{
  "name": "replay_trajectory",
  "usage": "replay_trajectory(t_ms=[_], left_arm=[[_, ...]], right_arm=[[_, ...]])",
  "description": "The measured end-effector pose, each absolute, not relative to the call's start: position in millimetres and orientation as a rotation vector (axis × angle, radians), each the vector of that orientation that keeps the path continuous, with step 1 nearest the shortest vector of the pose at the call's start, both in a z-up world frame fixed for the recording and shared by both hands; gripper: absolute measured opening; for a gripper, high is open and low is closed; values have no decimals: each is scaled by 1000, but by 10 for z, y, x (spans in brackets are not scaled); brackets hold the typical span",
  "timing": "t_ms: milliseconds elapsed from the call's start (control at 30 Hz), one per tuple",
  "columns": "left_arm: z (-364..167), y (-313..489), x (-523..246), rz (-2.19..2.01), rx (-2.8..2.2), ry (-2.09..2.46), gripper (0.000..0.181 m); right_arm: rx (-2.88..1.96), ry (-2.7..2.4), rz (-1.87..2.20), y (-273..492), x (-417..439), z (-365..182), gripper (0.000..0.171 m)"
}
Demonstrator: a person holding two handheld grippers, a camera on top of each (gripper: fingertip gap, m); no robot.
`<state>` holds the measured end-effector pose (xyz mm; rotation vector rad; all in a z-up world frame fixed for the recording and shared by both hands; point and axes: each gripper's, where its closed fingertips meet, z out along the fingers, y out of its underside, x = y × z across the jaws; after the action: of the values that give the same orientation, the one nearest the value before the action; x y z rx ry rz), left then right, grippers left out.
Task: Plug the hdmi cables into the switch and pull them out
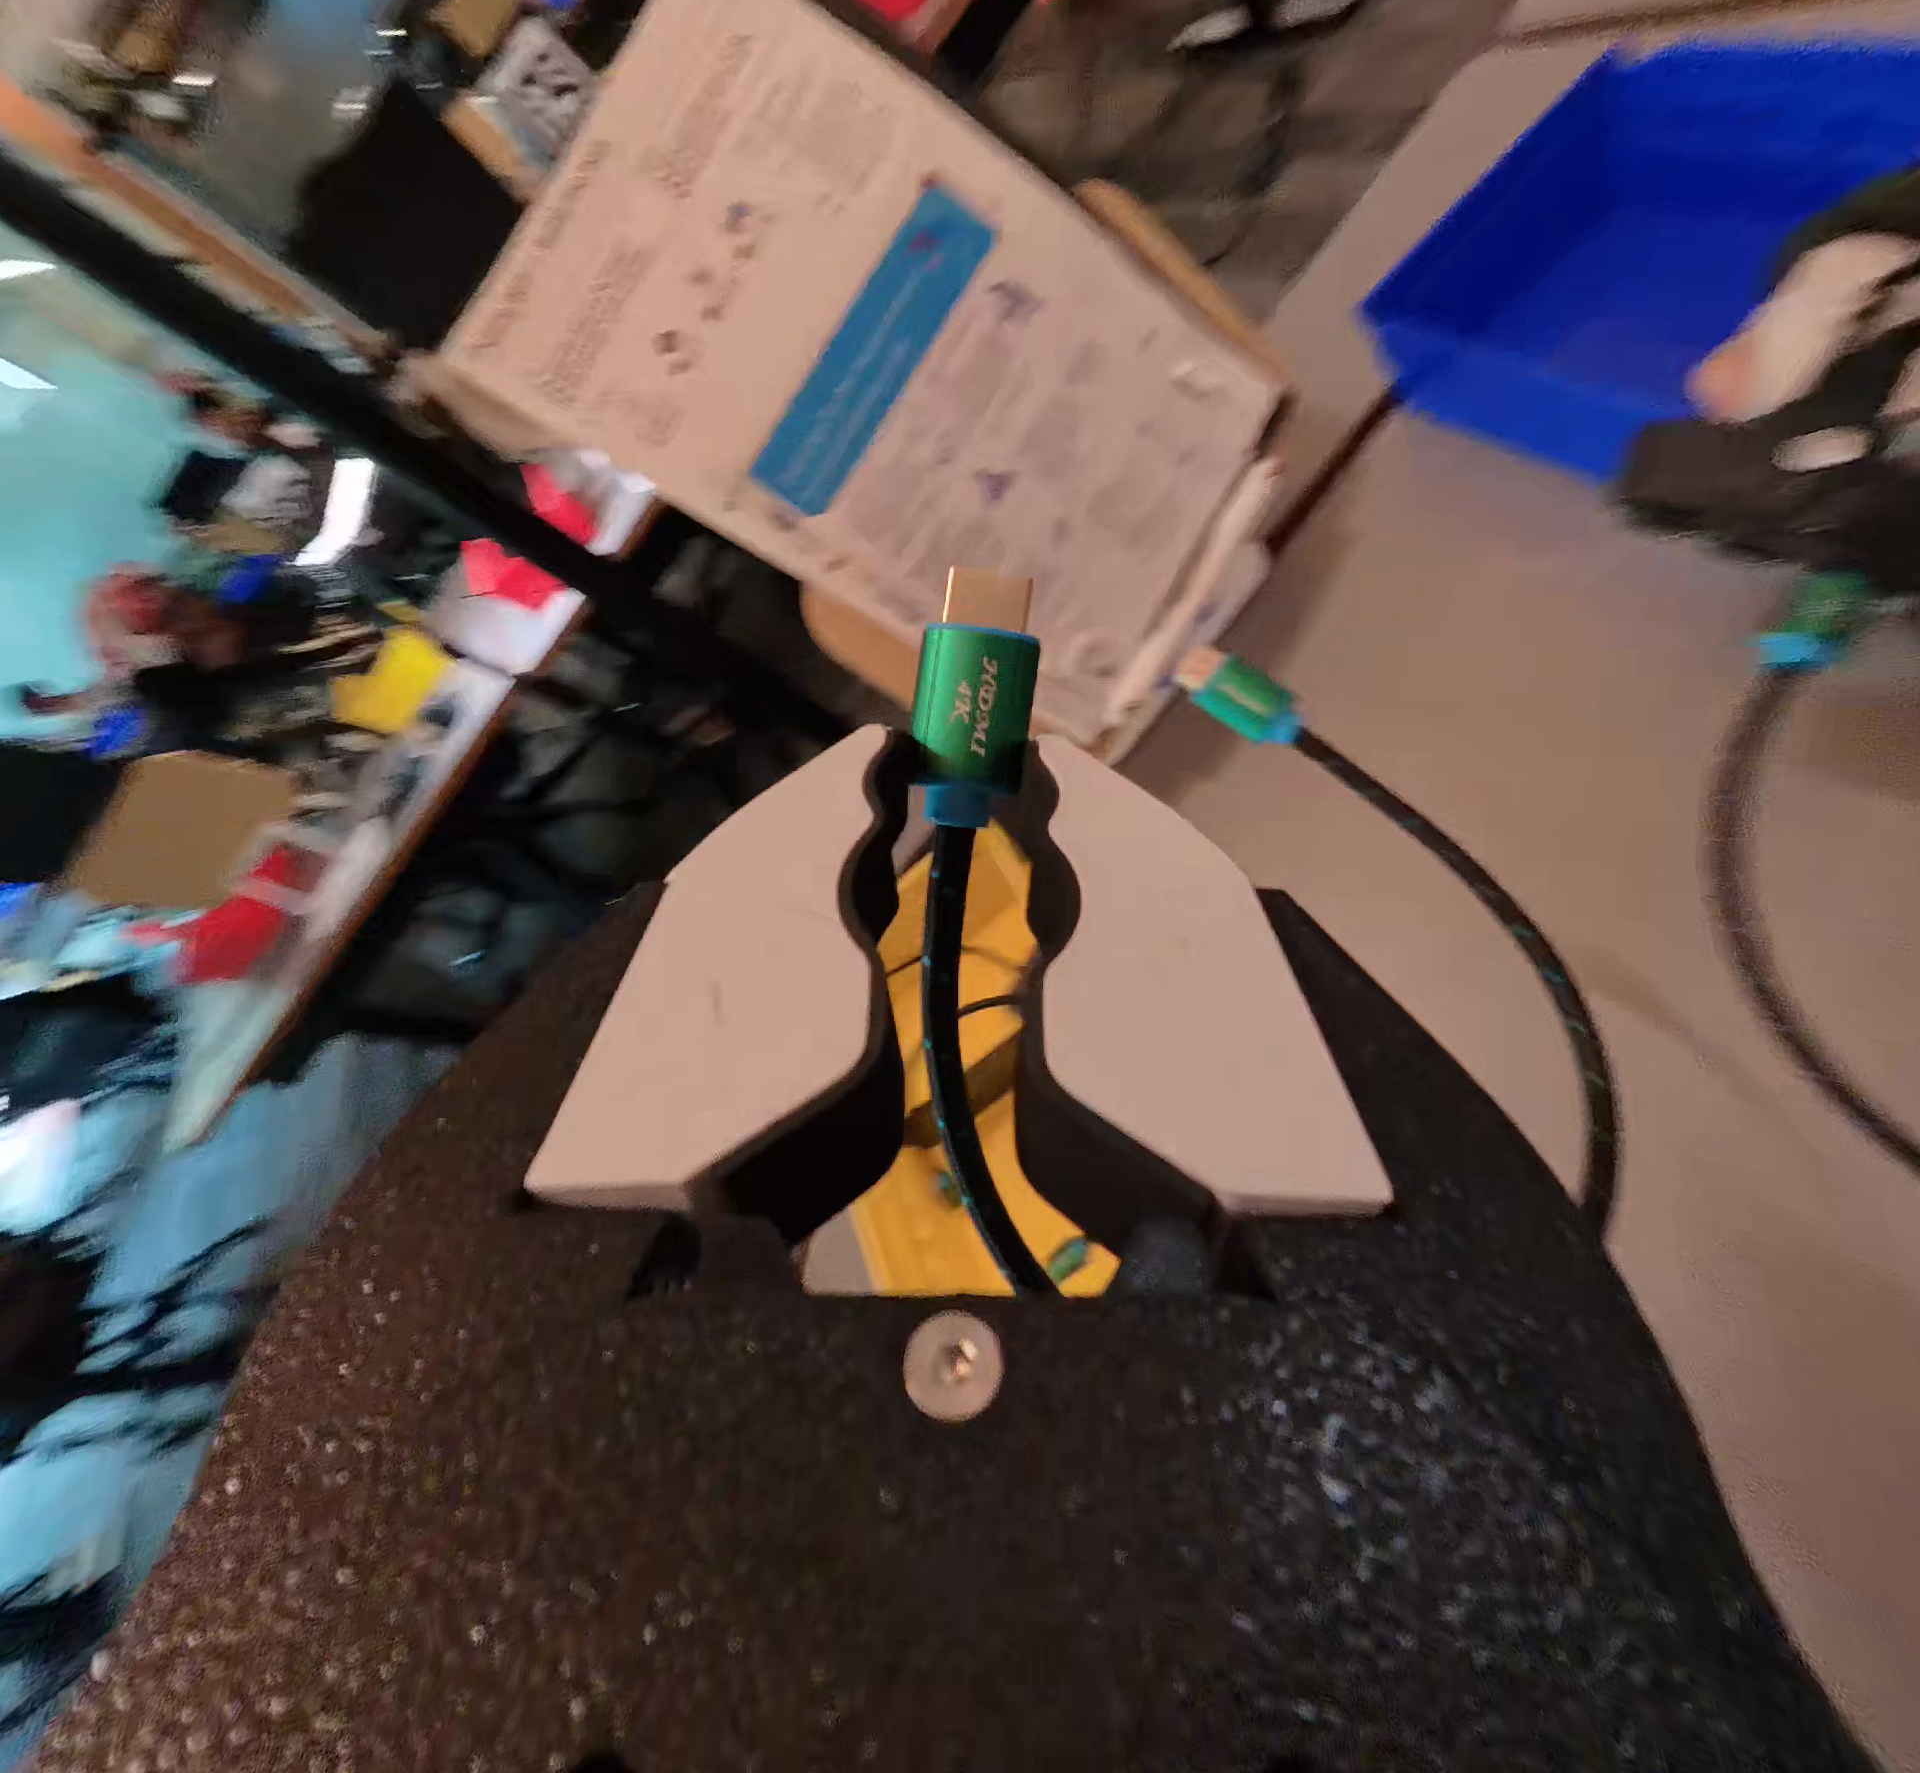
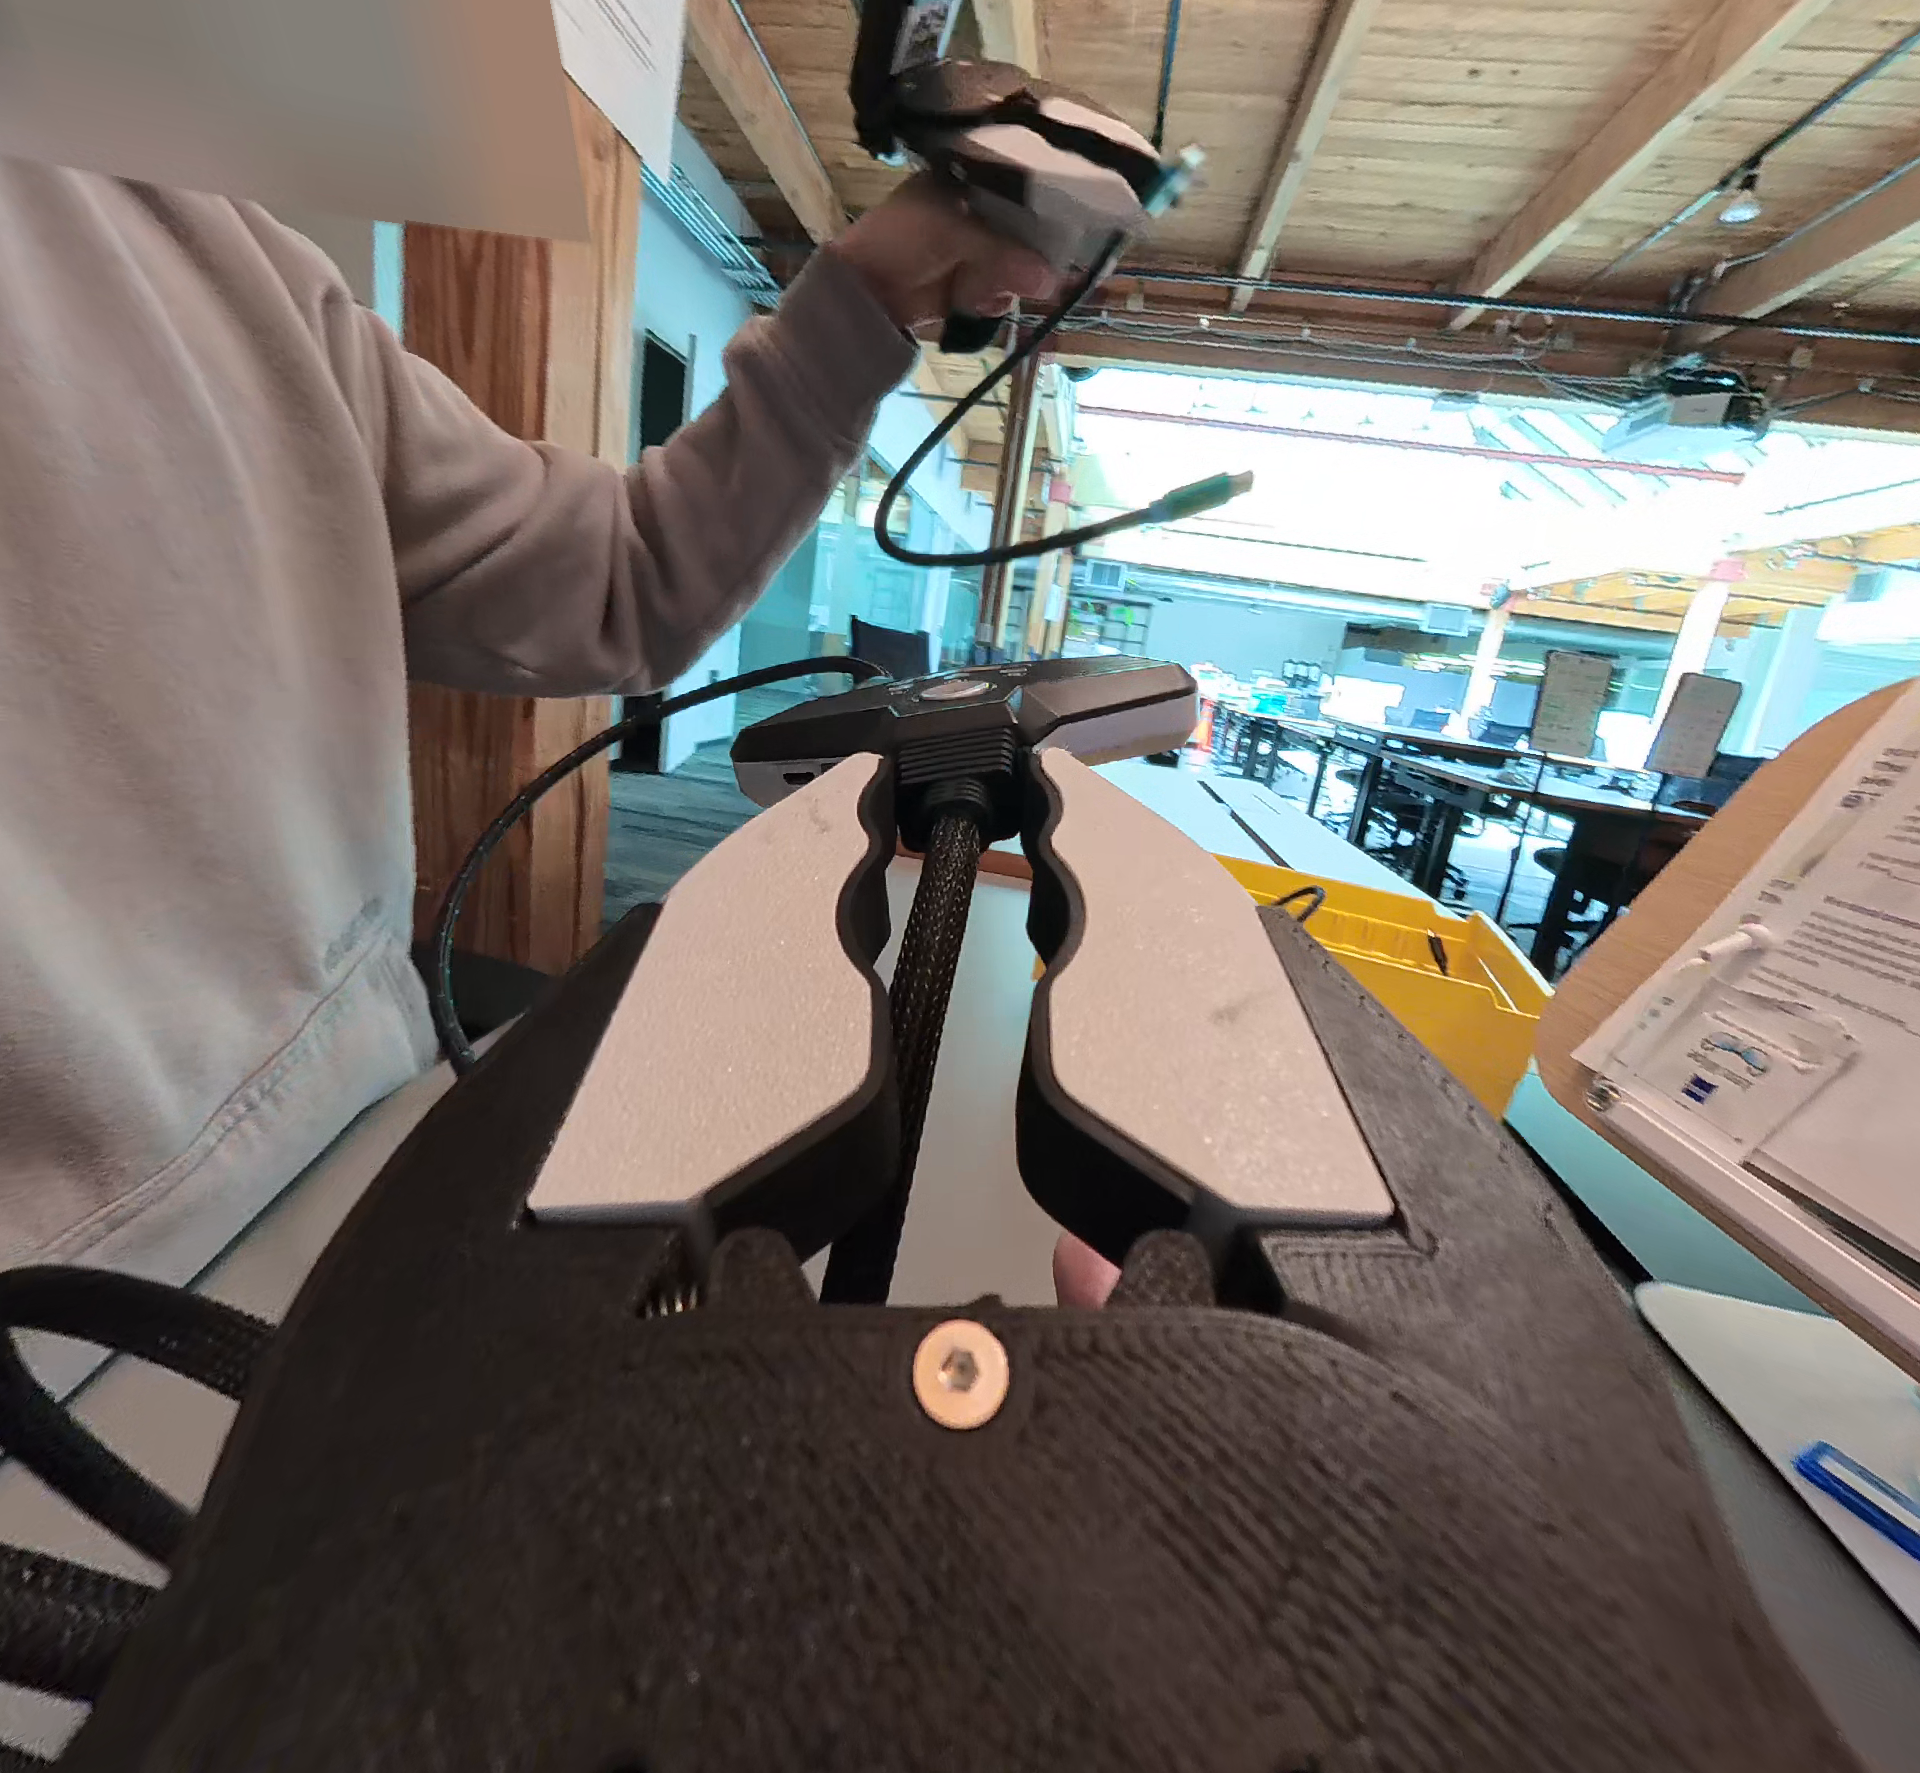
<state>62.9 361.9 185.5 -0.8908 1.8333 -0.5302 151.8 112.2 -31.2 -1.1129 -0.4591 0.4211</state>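
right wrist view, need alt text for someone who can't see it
The right hand-held gripper grips the black HDMI switch at its braided cable end, holding it up off the table. Behind it, a person in a grey sleeve raises the left hand-held gripper, from which a cable loops down to a free green plug.

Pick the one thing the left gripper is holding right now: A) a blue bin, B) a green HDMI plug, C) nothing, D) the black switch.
B: the left gripper pinches the green HDMI plug, its gold tip pointing forward; the black switch is in the right gripper.
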Motion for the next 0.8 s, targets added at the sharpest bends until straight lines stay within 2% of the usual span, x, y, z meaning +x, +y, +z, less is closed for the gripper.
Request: replay_trajectory(t_ms=[33, 300, 533, 800], left_arm=[[1802, 3537, 610, -604, -897, 1876, 21], [887, 3041, 590, -868, -949, 2225, 21], [46, 2725, 765, -693, -952, 2454, 21], [-331, 2456, 933, -498, -894, 2545, 21]], right_arm=[[-1118, -451, 412, 1135, 1529, -314, 23], [-1197, -386, 302, 1229, 1645, -381, 22], [-1216, -438, 370, 1307, 1456, -409, 22], [-1157, -440, 548, 1440, 1251, -400, 22]])
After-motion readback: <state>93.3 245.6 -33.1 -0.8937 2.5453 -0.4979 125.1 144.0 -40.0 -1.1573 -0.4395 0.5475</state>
